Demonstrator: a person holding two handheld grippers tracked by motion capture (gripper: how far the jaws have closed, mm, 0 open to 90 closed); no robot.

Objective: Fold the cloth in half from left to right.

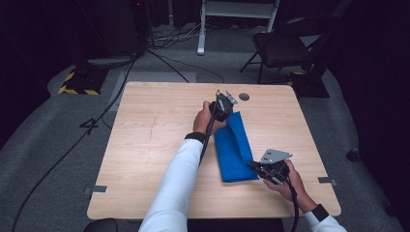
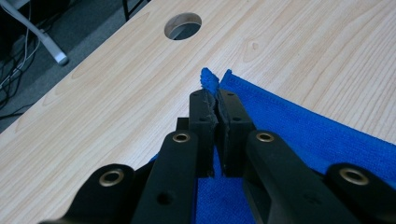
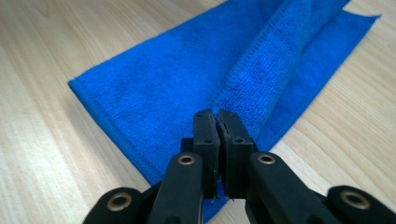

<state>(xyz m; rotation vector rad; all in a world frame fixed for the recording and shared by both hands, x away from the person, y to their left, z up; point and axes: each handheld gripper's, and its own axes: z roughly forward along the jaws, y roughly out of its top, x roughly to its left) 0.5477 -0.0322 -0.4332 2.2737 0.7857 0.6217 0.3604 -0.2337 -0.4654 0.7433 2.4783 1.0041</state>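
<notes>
A blue cloth [image 1: 234,147] lies lengthwise on the wooden table [image 1: 154,140], right of centre, with one layer folded over. My left gripper [image 1: 223,107] is at its far end, shut on a corner of the blue cloth [image 2: 210,81] that pokes up between the jaws. My right gripper [image 1: 261,168] is at the near right corner, shut on an edge of the blue cloth [image 3: 187,79]; the folded layer rises from its jaws. Left gripper [image 2: 215,100] and right gripper [image 3: 217,119] both have their jaws pressed together.
A round cable hole [image 1: 244,96] sits in the table just beyond the left gripper, and shows as a hole [image 2: 183,25] ahead of the jaws. A black chair [image 1: 285,43] and floor cables [image 1: 96,116] lie beyond the table.
</notes>
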